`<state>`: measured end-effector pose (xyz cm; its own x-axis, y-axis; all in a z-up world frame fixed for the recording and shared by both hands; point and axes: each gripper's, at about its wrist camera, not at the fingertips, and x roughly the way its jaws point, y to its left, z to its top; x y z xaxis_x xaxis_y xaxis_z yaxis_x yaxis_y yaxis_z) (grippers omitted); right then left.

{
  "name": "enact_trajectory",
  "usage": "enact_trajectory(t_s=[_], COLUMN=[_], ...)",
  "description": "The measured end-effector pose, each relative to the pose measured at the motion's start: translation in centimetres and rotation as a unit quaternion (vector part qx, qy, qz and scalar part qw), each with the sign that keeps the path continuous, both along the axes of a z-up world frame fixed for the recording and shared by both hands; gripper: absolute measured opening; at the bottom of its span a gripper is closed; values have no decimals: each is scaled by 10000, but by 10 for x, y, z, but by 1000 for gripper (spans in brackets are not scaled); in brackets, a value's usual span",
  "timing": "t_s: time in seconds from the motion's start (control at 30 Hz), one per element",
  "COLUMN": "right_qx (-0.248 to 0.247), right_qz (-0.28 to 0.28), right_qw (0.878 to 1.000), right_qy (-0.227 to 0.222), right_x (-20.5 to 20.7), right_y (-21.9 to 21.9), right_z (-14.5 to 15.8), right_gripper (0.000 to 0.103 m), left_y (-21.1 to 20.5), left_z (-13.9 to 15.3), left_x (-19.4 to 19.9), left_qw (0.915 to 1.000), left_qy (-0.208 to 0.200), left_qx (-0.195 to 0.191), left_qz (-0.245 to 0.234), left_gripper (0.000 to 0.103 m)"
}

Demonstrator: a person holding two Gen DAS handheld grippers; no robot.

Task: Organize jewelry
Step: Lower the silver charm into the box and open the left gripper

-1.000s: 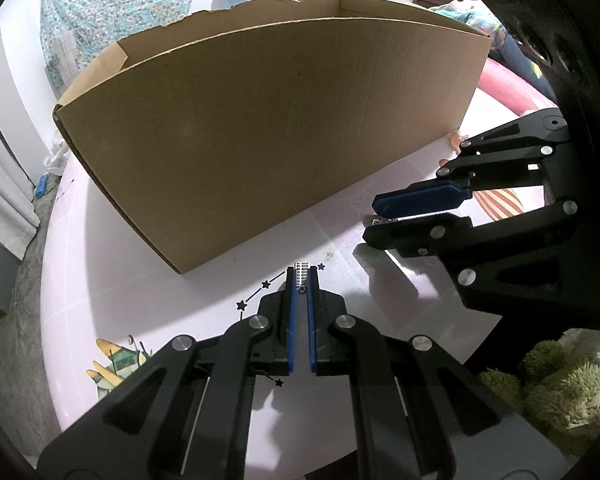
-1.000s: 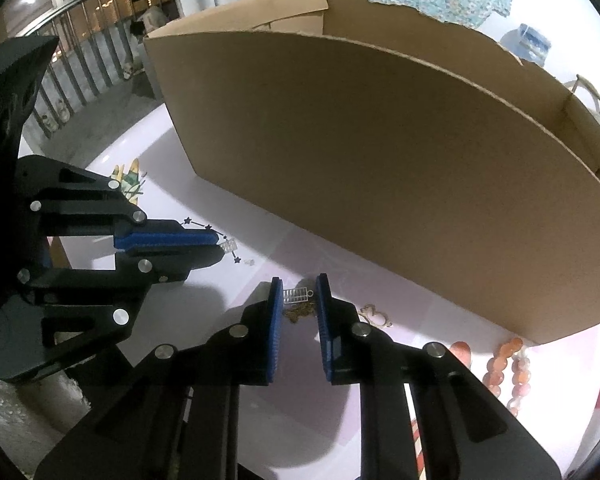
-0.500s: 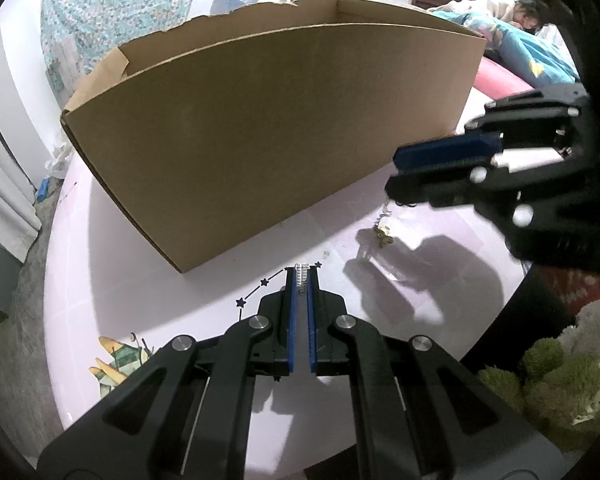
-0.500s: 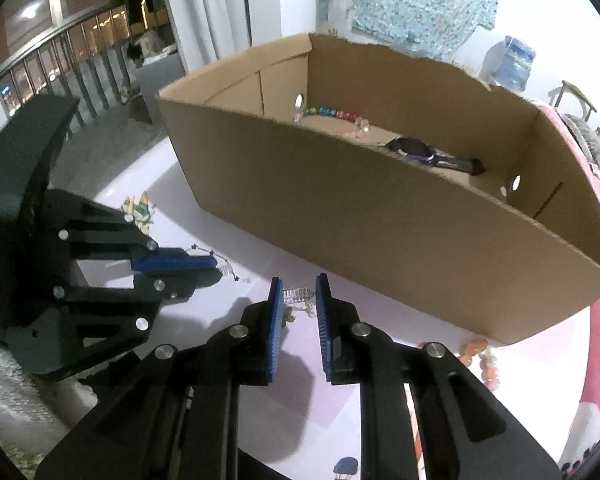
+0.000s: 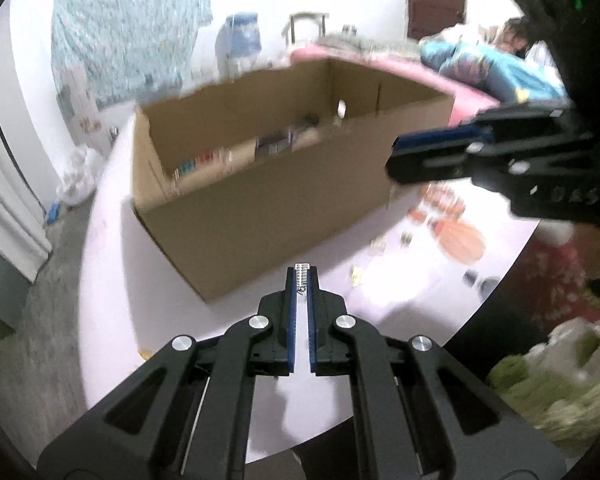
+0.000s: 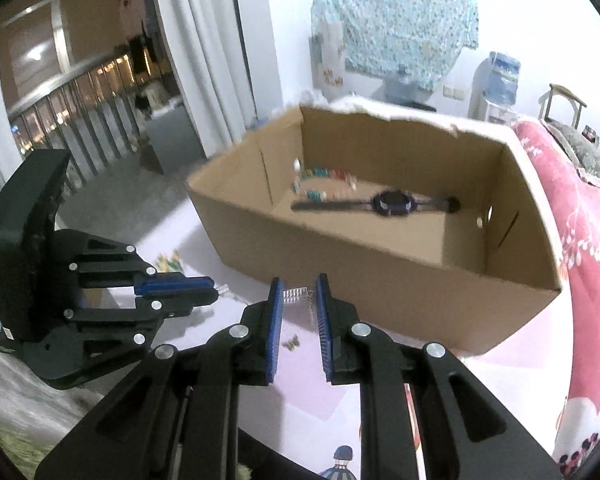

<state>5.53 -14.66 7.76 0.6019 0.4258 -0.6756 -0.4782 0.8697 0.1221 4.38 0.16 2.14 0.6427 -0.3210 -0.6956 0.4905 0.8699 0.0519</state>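
Observation:
An open cardboard box (image 5: 284, 208) stands on the pink round table (image 5: 112, 280); it also shows in the right wrist view (image 6: 380, 264). Inside lie a dark watch (image 6: 394, 203) and a coloured bead bracelet (image 6: 324, 174). My left gripper (image 5: 302, 280) is shut on a small silver ladder-shaped earring (image 5: 302, 274), held above the table before the box. My right gripper (image 6: 298, 290) is shut on a matching silver earring (image 6: 294, 295) with a thin gold chain (image 6: 311, 306) hanging from it, raised near the box's front wall.
Loose jewelry lies on the table right of the box: orange beads (image 5: 460, 240) and small gold pieces (image 5: 378, 246). A small gold butterfly piece (image 6: 291, 343) lies under my right gripper. A pink bed (image 6: 580, 240) is at the right, a fluffy rug (image 5: 560, 380) below the table.
Both grippers have risen from the table with their earrings, so the box's inside now shows. The right gripper has moved up toward the box.

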Motion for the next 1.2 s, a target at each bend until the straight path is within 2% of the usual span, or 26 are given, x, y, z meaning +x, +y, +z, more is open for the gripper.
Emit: enact_trajectory(t_s=[0.23,0.37,0.5,0.67,0.8,0.9,1.0,1.13,1.2], right_qx=[402,611,751,818,782,709,785,886,946], right_qz=[9,-74,-182,-273,-352,-417,-525,-657,-722], right_qw=[9968,9938,9952,9955,9927,9923,9913,9908,9903], right_qy=[-689,-931,-596,387,852,928,916,784,719], right_x=[7,25,63,118,143,149,149,145,142], right_y=[-14,-26,-38,-47,-47,-46,-53,-64,-70], right_z=[48,65,58,25,6,0,1,8,13], right_gripper=[17,17,17,17,17,18,27,31,34], left_y=[-15,-24,-30,-31,-28,-27,-24,-17,-14], left_z=[60,75,70,46,28,23,22,25,29], left_x=[-1,17,51,99,128,137,139,139,139], left_qw=[9959,9933,9955,9984,9955,9942,9934,9930,9926], left_qy=[-854,-1085,-842,-16,522,642,671,565,515], left_qx=[-213,-346,-438,-550,-748,-774,-802,-821,-850], left_qz=[-218,-170,-18,129,258,374,468,630,700], left_gripper=[4,4,4,4,4,5,14,27,29])
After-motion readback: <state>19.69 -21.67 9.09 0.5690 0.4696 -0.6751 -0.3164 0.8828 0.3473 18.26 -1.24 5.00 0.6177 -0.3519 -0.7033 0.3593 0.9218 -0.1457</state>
